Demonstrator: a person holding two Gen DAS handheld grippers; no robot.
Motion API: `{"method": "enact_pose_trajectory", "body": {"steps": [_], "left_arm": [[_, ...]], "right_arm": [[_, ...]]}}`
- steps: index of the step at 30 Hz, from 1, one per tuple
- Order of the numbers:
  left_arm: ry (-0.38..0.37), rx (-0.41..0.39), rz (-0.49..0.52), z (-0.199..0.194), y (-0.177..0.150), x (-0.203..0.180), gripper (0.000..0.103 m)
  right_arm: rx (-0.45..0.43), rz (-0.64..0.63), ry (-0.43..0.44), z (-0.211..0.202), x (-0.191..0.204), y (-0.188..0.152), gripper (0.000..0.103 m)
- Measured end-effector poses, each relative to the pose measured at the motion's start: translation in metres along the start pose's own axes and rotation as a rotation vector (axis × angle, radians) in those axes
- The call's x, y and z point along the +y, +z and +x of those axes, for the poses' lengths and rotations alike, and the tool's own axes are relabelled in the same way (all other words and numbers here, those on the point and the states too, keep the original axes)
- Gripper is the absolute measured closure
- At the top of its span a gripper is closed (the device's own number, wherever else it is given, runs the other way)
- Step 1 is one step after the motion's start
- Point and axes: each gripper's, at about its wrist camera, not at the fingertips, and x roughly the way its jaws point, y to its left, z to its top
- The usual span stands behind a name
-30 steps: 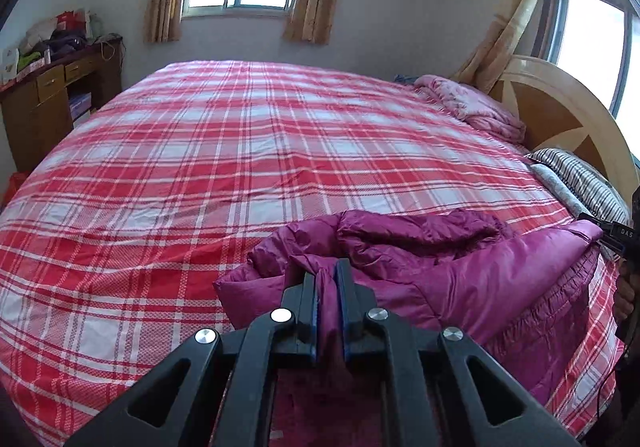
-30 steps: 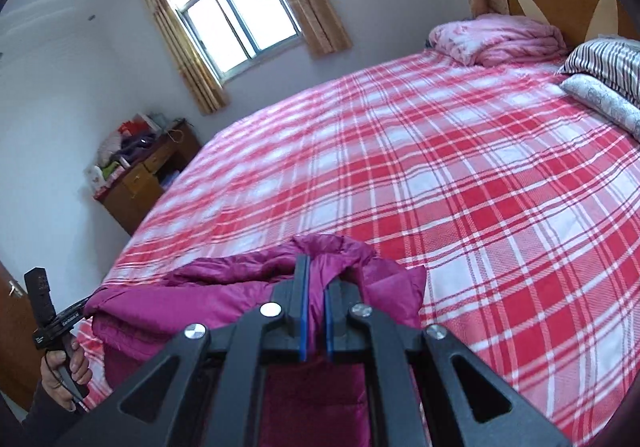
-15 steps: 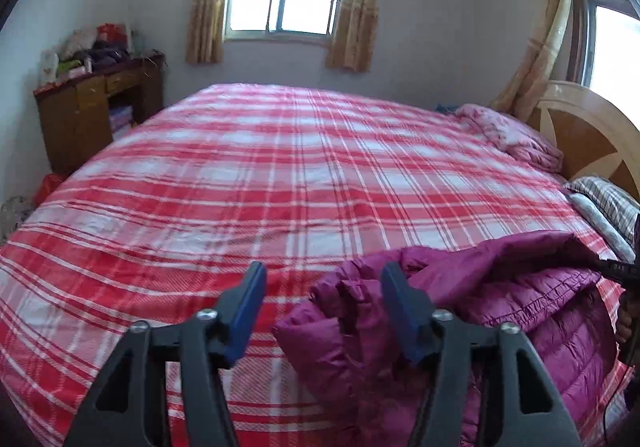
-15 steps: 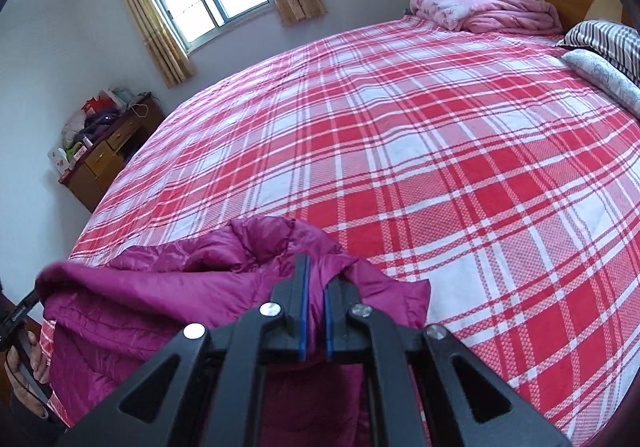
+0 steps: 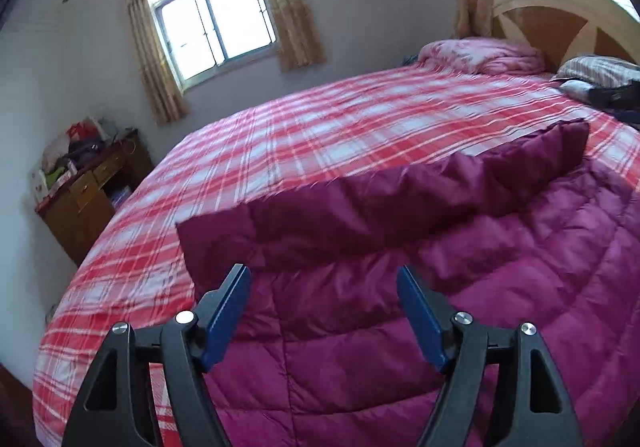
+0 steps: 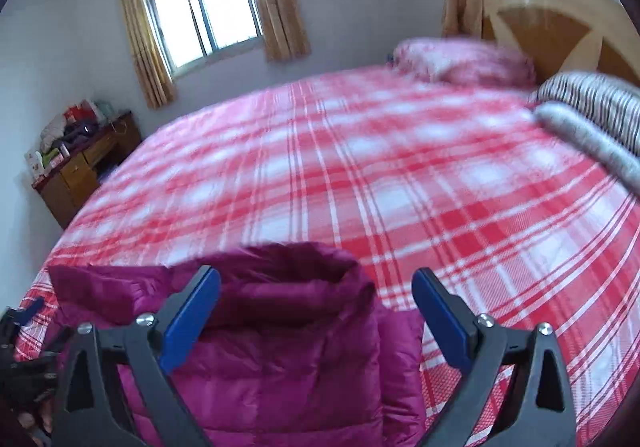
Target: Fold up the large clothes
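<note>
Red-and-white plaid bedding point(image 5: 320, 135) covers a wide bed that fills most of both wrist views, and everything else sits around that bed. At its head end stands a pale wooden headboard point(image 5: 560, 15), with a folded pink quilt point(image 5: 480, 55) lying on the bedding just in front of it and a striped pillow point(image 6: 592, 103) beside that. Beyond the far side of the bed a window point(image 5: 212, 23) with tan curtains point(image 5: 152, 59) is set in the wall, and a wooden desk point(image 5: 92, 191) piled with clutter stands off the bed's far corner. On the near edge of the bed lies the magenta down jacket point(image 5: 400, 287), its quilted body spread flat with a long panel folded across the top, towards the middle of the bed. The left gripper point(image 5: 324, 307) hovers over the jacket with its blue pads point(image 5: 226, 315) spread apart and opening; jacket fabric shows between them, but neither pad presses on it. The right gripper point(image 6: 316, 307) is over the jacket's puffy hood end point(image 6: 288, 287), its jaws also opening wide, with fabric below and between them but nothing pinched. At the left edge of the right wrist view, part of the other gripper shows beside the jacket.
</note>
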Motion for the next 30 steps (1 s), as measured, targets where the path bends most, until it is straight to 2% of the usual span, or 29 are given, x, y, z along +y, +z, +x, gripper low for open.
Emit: {"method": "enact_pose_trajectory", "body": {"steps": [2,4,6,9,13,20,30], "left_arm": [[-0.006,0.086,-0.101,0.023,-0.007,0.016,0.027],[-0.014,0.119,-0.169,0.033,-0.012,0.026,0.027],[0.003,0.127,-0.185,0.038,-0.015,0.028,0.027],[0.039,0.142,-0.176,0.041,-0.021,0.025,0.023],[0.042,0.160,-0.190,0.049,-0.023,0.022,0.019],[0.033,0.183,-0.212,0.051,-0.026,0.025,0.016],[0.041,0.196,-0.199,0.055,-0.025,0.023,0.015]], "right_arm": [[0.012,-0.042,0.061,0.001,0.021,-0.001,0.009],[0.070,-0.103,0.129,0.019,0.048,-0.006,0.018],[0.122,-0.170,0.156,0.042,0.074,-0.016,0.030],[0.175,-0.220,0.130,0.071,0.090,-0.037,0.030],[0.226,-0.222,0.090,0.101,0.085,-0.056,0.030],[0.254,-0.196,0.092,0.114,0.072,-0.056,0.026],[0.272,-0.189,0.061,0.119,0.073,-0.062,0.025]]}}
